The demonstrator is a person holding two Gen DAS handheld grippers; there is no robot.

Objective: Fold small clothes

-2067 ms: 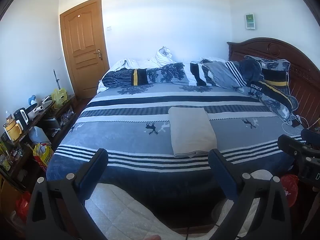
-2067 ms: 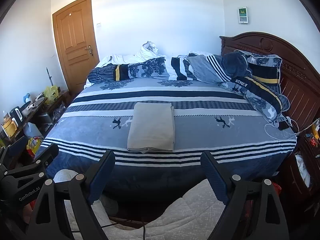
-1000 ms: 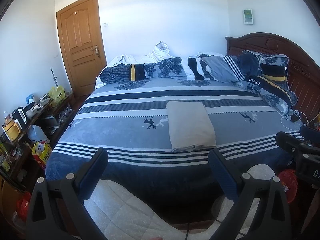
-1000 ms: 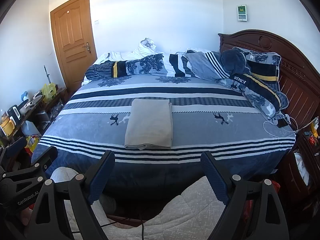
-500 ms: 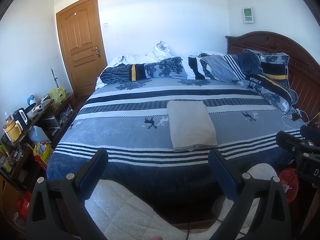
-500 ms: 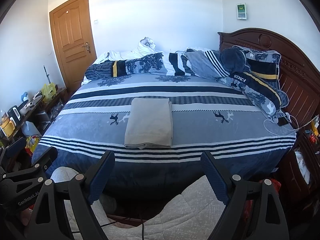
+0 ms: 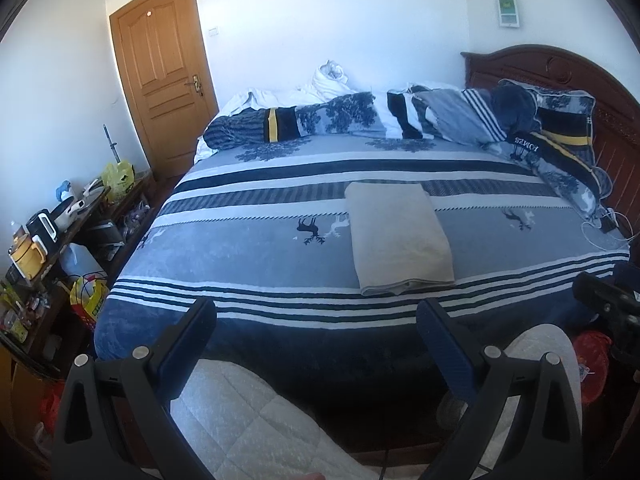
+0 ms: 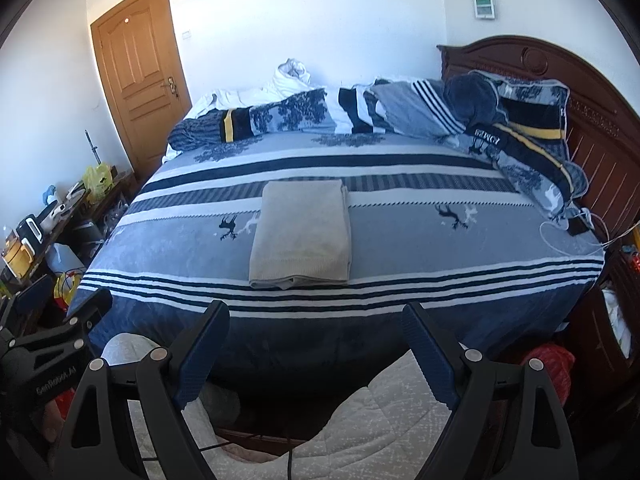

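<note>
A beige garment [image 7: 398, 236] [image 8: 303, 234] lies folded into a neat rectangle in the middle of the blue striped bedspread [image 7: 248, 248] [image 8: 460, 256]. My left gripper [image 7: 316, 320] is open and empty, held off the foot of the bed, well short of the garment. My right gripper [image 8: 315, 320] is open and empty too, also back from the bed's near edge. Each gripper shows at the side of the other's view.
Rumpled bedding and pillows [image 7: 400, 116] are piled along the far side and by the dark wooden headboard [image 8: 592, 108]. A cluttered shelf [image 7: 44, 232] stands on the left near a wooden door [image 7: 160, 72]. A person's quilted light trousers [image 8: 384, 432] fill the bottom.
Both views drifted slightly, tilting a little up and back down; the folded garment has stayed put and both grippers have stayed open.
</note>
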